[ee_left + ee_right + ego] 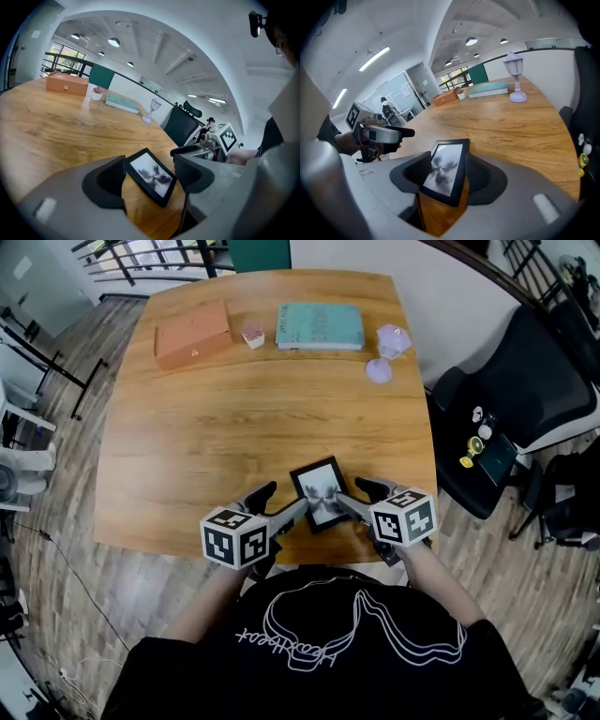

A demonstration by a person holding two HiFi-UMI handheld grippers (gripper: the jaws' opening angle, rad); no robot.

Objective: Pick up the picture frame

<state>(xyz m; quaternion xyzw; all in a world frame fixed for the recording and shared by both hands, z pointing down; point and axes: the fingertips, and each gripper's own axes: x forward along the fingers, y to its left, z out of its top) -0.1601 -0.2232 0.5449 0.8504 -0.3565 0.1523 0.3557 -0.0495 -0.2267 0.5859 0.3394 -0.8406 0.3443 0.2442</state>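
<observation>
The picture frame (319, 491) is black with a grey, blurry picture and sits near the table's front edge, between both grippers. My right gripper (351, 505) comes in from its right side. In the right gripper view the picture frame (446, 169) stands tilted, pinched between the two ribbed pads, so this gripper is shut on it. My left gripper (292, 512) reaches its lower left corner. In the left gripper view the picture frame (151, 174) lies across the gap of the open jaws, one corner against the left pad (111, 180).
At the table's far edge stand an orange box (192, 334), a small pink pot (253, 334), a teal book (320, 326) and a lilac lamp-shaped ornament (384, 352). A black office chair (525, 399) is to the right of the wooden table (234, 418).
</observation>
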